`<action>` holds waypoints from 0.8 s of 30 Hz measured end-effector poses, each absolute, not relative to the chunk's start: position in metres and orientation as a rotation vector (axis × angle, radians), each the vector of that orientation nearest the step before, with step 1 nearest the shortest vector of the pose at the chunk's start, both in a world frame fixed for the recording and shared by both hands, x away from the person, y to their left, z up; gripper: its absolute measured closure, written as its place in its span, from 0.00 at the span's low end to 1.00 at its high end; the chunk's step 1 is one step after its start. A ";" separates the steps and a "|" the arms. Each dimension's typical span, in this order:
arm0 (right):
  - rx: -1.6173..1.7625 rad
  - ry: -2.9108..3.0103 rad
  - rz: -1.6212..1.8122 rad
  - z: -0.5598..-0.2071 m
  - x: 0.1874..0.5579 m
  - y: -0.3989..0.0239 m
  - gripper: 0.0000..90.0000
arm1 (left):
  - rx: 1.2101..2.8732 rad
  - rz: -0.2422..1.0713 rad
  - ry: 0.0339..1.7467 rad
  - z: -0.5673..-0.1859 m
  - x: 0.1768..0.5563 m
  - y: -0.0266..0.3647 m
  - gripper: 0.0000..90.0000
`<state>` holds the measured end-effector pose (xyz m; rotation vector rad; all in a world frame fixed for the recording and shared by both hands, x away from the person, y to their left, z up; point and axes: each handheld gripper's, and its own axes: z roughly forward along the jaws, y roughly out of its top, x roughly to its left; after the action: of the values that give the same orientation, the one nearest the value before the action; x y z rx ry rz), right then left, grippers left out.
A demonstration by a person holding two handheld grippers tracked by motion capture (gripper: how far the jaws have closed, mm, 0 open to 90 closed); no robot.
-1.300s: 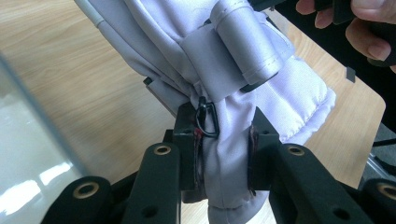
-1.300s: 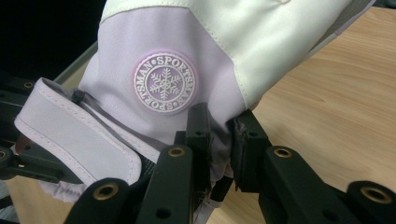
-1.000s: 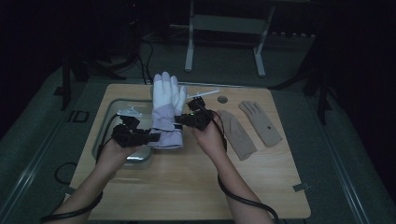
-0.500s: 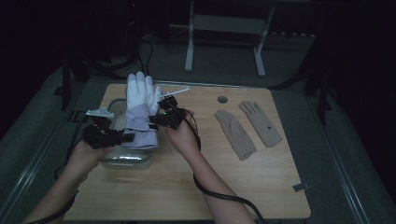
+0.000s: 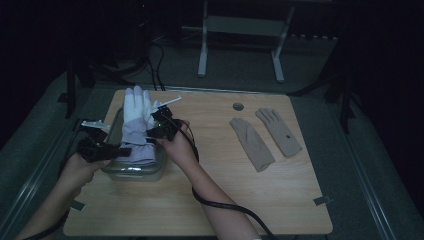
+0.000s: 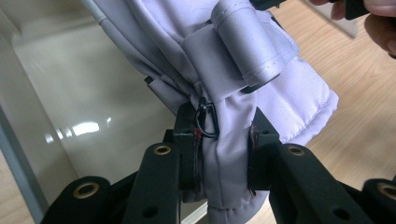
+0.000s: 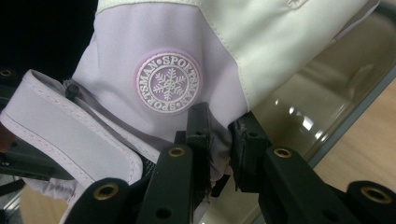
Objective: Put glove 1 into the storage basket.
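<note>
I hold a padded lilac-and-white ski glove (image 5: 136,125) between my two grippers, over a clear glass container (image 5: 150,172) that sits at the left side of the wooden table (image 5: 250,200); my left gripper (image 5: 116,149) has its jaws pinched on the bunched cuff of the glove, and in the left gripper view the fabric is squeezed tight between the pads (image 6: 254,161), with a small black metal clip (image 6: 207,120) lying just above them and a grey strap (image 6: 250,44) hanging across the cuff; my right gripper (image 5: 156,131) grips the other edge of the cuff, its jaws closed on a fold of lilac fabric just below a round snowflake badge (image 7: 168,84), with the white part of the glove rising beyond it; in the high view the glove's white fingers point away from me, toward the far edge of the table; the glass container's rim shows behind the glove in both gripper views; two beige gloves (image 5: 266,136) lie flat side by side on the right half of the table, well apart from my hands, near a small round hole (image 5: 238,106) in the tabletop.
</note>
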<state>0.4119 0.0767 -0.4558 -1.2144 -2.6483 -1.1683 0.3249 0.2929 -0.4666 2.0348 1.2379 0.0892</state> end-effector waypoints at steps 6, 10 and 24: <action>-1.229 -2.654 -1.074 -0.478 0.415 0.082 0.88 | 2.070 0.047 1.274 -0.486 0.329 0.293 0.80; -1.217 -2.692 -1.006 -0.489 0.413 0.087 0.88 | 2.091 0.030 1.297 -0.494 0.329 0.292 0.79; -1.247 -2.747 -0.860 -0.505 0.412 0.100 0.87 | 2.178 0.056 1.355 -0.500 0.333 0.284 0.60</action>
<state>0.4124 0.1001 -0.5054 -1.2473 -2.7472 -0.8605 0.3327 0.2837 -0.4998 2.1781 1.3553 0.0559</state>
